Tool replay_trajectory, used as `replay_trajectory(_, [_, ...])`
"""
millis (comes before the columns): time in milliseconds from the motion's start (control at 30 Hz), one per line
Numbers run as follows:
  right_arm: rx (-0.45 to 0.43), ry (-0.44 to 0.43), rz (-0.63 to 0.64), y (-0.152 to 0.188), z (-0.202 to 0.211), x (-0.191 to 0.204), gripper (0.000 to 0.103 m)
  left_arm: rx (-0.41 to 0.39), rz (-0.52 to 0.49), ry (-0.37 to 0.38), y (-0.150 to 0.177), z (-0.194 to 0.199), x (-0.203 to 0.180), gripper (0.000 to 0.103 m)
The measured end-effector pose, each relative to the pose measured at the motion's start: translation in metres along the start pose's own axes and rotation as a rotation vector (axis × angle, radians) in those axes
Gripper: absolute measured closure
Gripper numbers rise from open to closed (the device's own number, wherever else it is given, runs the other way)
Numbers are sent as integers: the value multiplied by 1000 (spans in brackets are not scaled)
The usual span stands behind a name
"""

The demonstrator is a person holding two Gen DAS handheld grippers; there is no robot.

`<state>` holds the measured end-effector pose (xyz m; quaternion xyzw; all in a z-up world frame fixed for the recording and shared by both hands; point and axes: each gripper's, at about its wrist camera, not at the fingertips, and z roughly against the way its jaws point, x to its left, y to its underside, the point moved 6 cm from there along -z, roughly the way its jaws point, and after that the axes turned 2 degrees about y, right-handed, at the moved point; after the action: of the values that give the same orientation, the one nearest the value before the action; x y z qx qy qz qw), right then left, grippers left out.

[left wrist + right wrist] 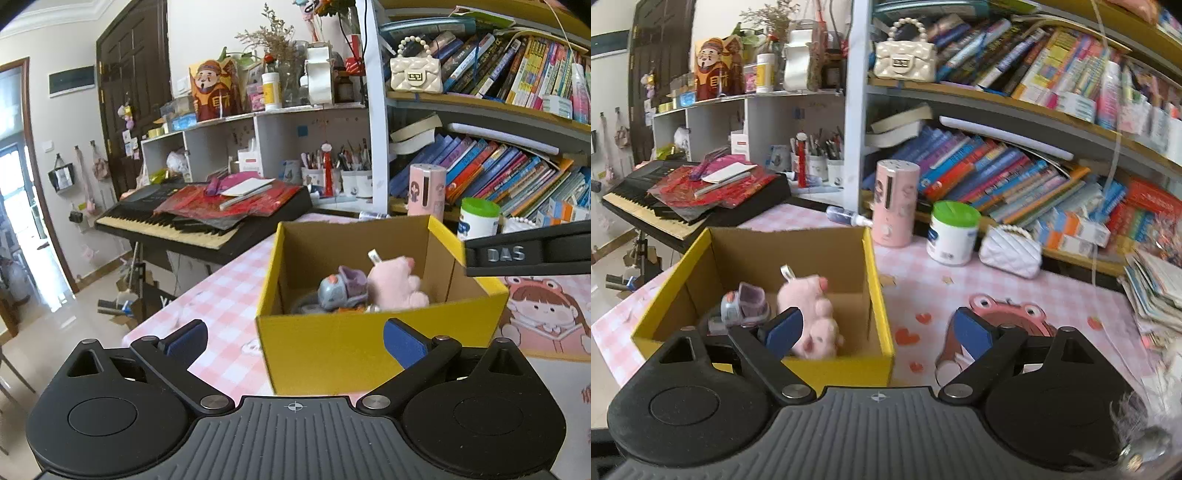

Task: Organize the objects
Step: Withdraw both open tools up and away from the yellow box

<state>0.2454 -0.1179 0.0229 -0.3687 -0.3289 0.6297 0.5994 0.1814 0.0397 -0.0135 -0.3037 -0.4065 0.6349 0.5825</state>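
Observation:
A yellow cardboard box [354, 350] stands open on the pink checked tablecloth [225, 291]. Inside lie a pink plush toy [397, 284] and a small grey-purple toy car [341, 288]. My left gripper [293, 341] is open and empty, just in front of the box's near wall. In the right wrist view the box [846, 369], plush [812, 314] and car [744, 308] show again. My right gripper [877, 332] is open and empty, over the box's right front corner. The right gripper's arm shows in the left wrist view [528, 253].
Behind the box stand a pink cylinder [895, 203], a green-lidded white jar [953, 232] and a white quilted purse [1010, 251]. Bookshelves [1015, 166] fill the back right. A keyboard [192, 221] with red papers sits left. A paper stack [1156, 280] lies right.

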Motion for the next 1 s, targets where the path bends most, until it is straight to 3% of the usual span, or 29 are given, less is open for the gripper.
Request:
replay_trajectory(300, [59,62,-20,48,36,-6,14,25,-23,-15,26,27,10,1])
replay_trajectory(633, [61,132,-17,81,72,-2,6,59,-43,-3,48,48,13,1])
replay_trajectory(1000, [67,200,-23,109,104,-5,3,63,-135,76,65,67,-9,1])
